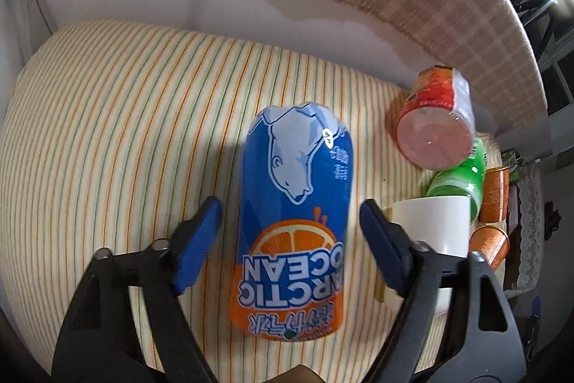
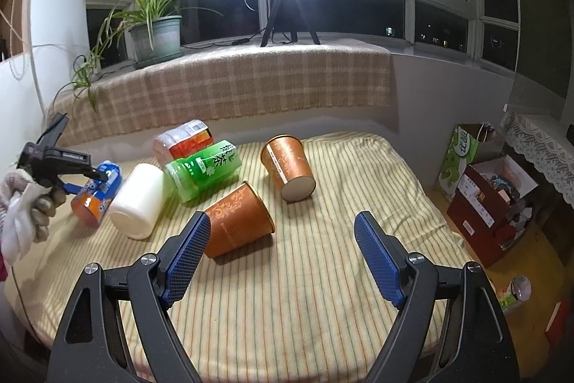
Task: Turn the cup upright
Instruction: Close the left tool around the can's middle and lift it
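A blue and orange "Arctic Ocean" cup point(image 1: 292, 225) lies on its side on the striped cloth, between the open fingers of my left gripper point(image 1: 290, 239); neither pad touches it. It also shows at the left of the right wrist view point(image 2: 97, 194), with the left gripper point(image 2: 71, 167) over it. My right gripper point(image 2: 281, 257) is open and empty above the cloth. An orange paper cup point(image 2: 238, 219) lies on its side just beyond its left finger point(image 2: 186, 255). A second orange cup point(image 2: 288, 167) lies tilted farther back.
A white cup point(image 2: 138, 201), a green tea bottle point(image 2: 202, 171) and a red and pink bottle point(image 2: 184, 140) lie on their sides at the left. Boxes point(image 2: 491, 200) stand off the bed's right edge. A plaid-covered sill with a plant pot point(image 2: 156, 38) and a ring-light tripod point(image 2: 287, 9) runs behind.
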`<state>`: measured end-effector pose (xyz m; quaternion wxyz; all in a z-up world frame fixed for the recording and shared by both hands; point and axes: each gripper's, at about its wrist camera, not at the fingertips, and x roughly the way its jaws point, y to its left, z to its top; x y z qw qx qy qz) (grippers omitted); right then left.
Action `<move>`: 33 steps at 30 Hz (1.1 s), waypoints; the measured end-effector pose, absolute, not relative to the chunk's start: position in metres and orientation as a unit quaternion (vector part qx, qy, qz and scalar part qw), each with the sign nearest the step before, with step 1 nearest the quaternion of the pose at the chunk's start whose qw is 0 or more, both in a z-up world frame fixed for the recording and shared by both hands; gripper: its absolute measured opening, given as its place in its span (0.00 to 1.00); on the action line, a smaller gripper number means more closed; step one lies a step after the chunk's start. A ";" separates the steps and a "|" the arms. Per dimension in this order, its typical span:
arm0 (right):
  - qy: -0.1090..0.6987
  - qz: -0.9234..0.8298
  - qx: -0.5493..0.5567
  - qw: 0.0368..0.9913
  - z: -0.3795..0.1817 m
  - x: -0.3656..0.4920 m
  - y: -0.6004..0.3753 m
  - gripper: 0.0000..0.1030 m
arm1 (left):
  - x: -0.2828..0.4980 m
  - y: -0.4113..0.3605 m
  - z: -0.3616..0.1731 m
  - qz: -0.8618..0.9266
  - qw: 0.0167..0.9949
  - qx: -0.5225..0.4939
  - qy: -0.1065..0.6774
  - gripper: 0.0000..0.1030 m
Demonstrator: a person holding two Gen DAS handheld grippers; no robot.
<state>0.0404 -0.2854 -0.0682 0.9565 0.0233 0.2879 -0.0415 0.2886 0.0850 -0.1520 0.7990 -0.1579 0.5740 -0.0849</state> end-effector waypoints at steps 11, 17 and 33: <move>0.301 -0.035 0.021 0.953 -0.076 0.044 -0.280 0.80 | 0.285 0.081 -0.148 -0.100 0.800 -0.140 0.575 0.61; 0.309 -0.021 0.028 0.950 -0.081 0.048 -0.278 0.80 | 0.265 0.077 -0.130 -0.111 0.807 -0.113 0.569 0.61; 0.316 0.008 0.026 0.948 -0.084 0.047 -0.260 0.80 | 0.169 0.024 -0.099 -0.200 0.797 -0.010 0.571 0.61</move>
